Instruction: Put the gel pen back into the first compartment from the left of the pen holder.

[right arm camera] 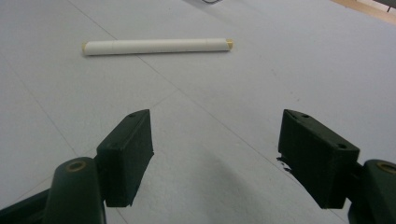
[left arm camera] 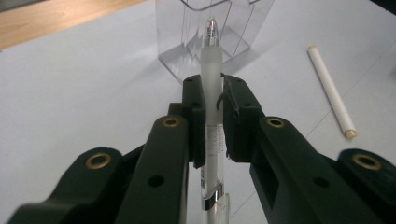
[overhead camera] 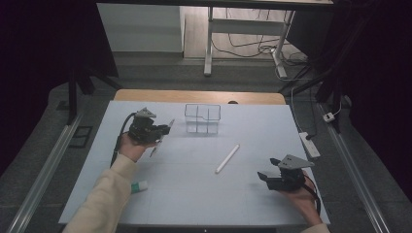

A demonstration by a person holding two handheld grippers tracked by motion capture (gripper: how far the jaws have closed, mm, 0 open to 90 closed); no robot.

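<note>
Frosted plastic marks the pen (left arm camera: 212, 93) that the left gripper (left arm camera: 213, 100) clamps by its barrel, jaws pressed in on both sides; its long axis runs along the jaws, tip forward and aimed at the clear holder (left arm camera: 208, 37) just beyond, so the coming move looks like a short carry onward and a tilt to stand the pen over the holder's open top; the left hand is far the nearer to it. In the high view the left gripper (overhead camera: 154, 130) hangs just left of the holder (overhead camera: 202, 118). The right gripper (right arm camera: 215, 154) stands wide open and holds nothing, low over the mat; a white stick (right arm camera: 158, 46) lies crosswise ahead of it, well apart. The pale grey mat (overhead camera: 252, 131) covers a wooden table; beyond lie a dim floor, desk legs and cables.
</note>
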